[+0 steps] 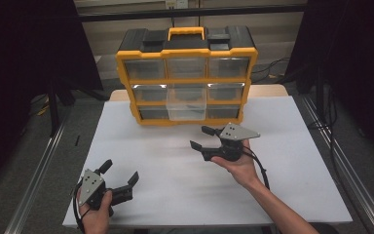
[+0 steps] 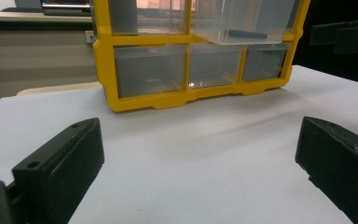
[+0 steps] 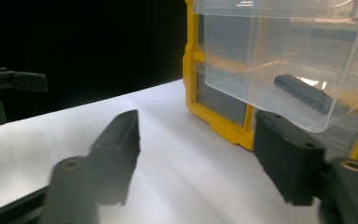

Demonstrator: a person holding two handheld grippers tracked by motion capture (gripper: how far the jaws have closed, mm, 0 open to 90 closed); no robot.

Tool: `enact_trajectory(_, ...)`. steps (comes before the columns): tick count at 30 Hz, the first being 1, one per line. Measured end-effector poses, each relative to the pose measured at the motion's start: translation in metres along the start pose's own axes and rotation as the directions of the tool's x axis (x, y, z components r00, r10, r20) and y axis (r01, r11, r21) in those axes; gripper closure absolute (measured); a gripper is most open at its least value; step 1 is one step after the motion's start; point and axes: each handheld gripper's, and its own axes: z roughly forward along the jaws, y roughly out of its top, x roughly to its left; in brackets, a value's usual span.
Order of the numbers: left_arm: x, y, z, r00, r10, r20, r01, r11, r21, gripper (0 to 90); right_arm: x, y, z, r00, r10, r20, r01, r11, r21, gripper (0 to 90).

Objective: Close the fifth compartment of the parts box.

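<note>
Right tool [image 1: 203,138] hovers jaws apart and empty at the bench's [image 1: 292,195] centre, just short of the clear plastic drawer [image 1: 186,106] pulled out at 12 o'clock from the yellow-and-black organiser cabinet [image 1: 186,73]. A dark oblong piece [image 3: 303,93] lies inside, ungrasped. Left tool [image 1: 121,174] waits open at 8 o'clock.

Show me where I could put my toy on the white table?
Bare table lies between the left tool and right tool, and along the left edge. It is crowded in front of the yellow organizer, where the open clear drawer sticks out.
</note>
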Motion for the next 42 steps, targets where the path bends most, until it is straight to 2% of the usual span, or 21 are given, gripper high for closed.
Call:
enact_trajectory(3,0.0,0.0,0.0,1.0,0.004,0.0,-0.004,1.0,0.002,1.3,-0.001,0.0,0.002,1.0,-0.001,-0.004,0.001,1.0,-0.001,42.4)
enact_trajectory(12,0.0,0.0,0.0,1.0,0.0,0.003,0.0,1.0,0.0,1.3,-0.004,0.005,0.008,0.9995,-0.025,-0.017,0.025,1.0,-0.001,58.4)
enact_trajectory(18,0.0,0.0,0.0,1.0,-0.001,-0.002,0.001,1.0,-0.001,1.3,-0.008,0.012,0.012,0.9992,-0.019,-0.034,0.019,1.0,0.004,68.3)
enact_trajectory(27,0.001,0.0,0.0,1.0,-0.001,0.0,0.001,1.0,0.0,1.3,-0.011,0.019,0.017,0.9995,-0.021,-0.025,0.022,1.0,0.013,84.4)
enact_trajectory(32,0.0,0.0,0.001,1.0,-0.001,0.002,0.001,1.0,-0.002,1.3,-0.014,0.02,0.022,0.9995,-0.024,-0.019,0.024,1.0,0.012,89.8)
enact_trajectory(38,0.0,0.0,0.001,1.0,0.001,0.0,-0.001,1.0,-0.002,1.3,-0.017,0.023,0.027,0.9986,-0.051,-0.014,0.052,0.999,0.011,90.0)
enact_trajectory(42,0.0,0.0,0.0,1.0,0.001,0.0,-0.001,1.0,-0.002,1.3,-0.019,0.025,0.03,0.9986,-0.053,-0.006,0.053,0.999,0.003,90.0)
